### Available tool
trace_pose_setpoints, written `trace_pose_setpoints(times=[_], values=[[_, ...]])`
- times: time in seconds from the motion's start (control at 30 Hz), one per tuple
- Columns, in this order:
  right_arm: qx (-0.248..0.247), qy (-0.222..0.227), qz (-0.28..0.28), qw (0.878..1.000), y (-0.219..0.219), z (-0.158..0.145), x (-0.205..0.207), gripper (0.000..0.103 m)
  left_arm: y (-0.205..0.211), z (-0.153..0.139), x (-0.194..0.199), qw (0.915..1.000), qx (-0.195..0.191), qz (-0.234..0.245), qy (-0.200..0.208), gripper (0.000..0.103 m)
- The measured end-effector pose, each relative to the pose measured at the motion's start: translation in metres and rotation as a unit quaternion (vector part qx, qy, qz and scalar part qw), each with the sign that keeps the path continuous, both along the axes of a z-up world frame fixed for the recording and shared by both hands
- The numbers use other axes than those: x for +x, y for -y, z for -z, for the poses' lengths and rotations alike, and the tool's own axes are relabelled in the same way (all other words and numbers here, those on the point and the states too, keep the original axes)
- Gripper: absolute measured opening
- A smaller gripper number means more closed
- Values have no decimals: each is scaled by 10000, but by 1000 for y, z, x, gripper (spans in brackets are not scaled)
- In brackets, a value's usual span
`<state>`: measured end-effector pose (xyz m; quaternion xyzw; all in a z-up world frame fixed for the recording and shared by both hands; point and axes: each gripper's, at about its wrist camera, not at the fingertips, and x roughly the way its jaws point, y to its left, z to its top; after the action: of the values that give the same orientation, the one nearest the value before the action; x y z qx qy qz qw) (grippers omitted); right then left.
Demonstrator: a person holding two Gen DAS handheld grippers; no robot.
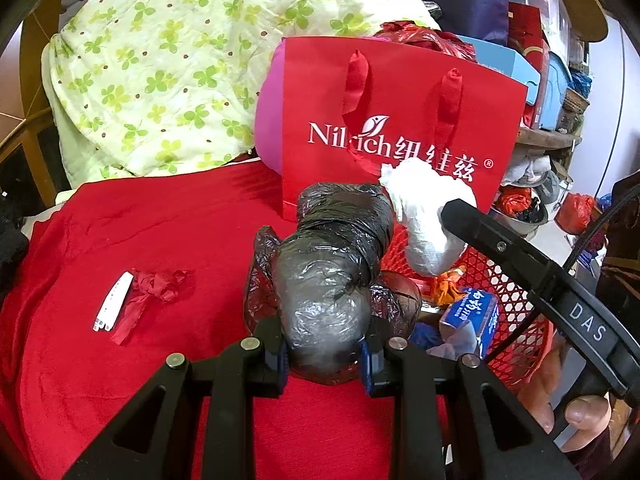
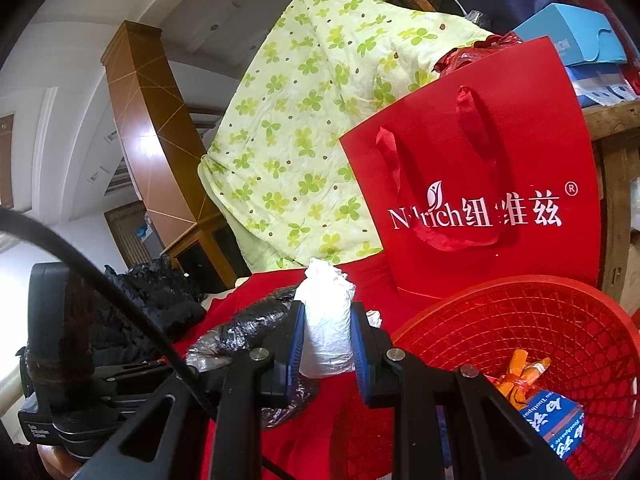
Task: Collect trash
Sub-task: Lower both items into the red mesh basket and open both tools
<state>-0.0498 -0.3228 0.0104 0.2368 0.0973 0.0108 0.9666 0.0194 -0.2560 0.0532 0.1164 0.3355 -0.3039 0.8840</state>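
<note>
My left gripper [image 1: 326,354] is shut on a rolled black plastic bag [image 1: 336,264], held above the red cloth beside the red mesh basket [image 1: 516,296]. The same black bag [image 2: 240,332] shows low at the left in the right wrist view. My right gripper [image 2: 327,344] is shut on a white crumpled wad [image 2: 326,328], next to the rim of the basket [image 2: 520,320]. In the left wrist view that wad [image 1: 428,216] hangs over the basket, pinched by the right gripper's black finger. On the cloth lie a red torn wrapper [image 1: 150,292] and a white strip [image 1: 114,300].
A red paper gift bag [image 1: 400,120] stands behind the basket, before a green clover quilt [image 1: 160,60]. The basket holds a blue box [image 1: 472,316] and orange scraps [image 2: 520,372]. Shelves piled with boxes rise at the right. A thumb [image 1: 584,412] grips the right tool's handle.
</note>
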Motion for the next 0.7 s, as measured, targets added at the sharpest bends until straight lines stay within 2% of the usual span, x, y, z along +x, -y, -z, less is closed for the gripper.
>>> trace_pose_setpoints(times=[0.7], values=[[297,10,434,9986,40,11,-33,24,52,8,-20,9991,153,399,-16,29]])
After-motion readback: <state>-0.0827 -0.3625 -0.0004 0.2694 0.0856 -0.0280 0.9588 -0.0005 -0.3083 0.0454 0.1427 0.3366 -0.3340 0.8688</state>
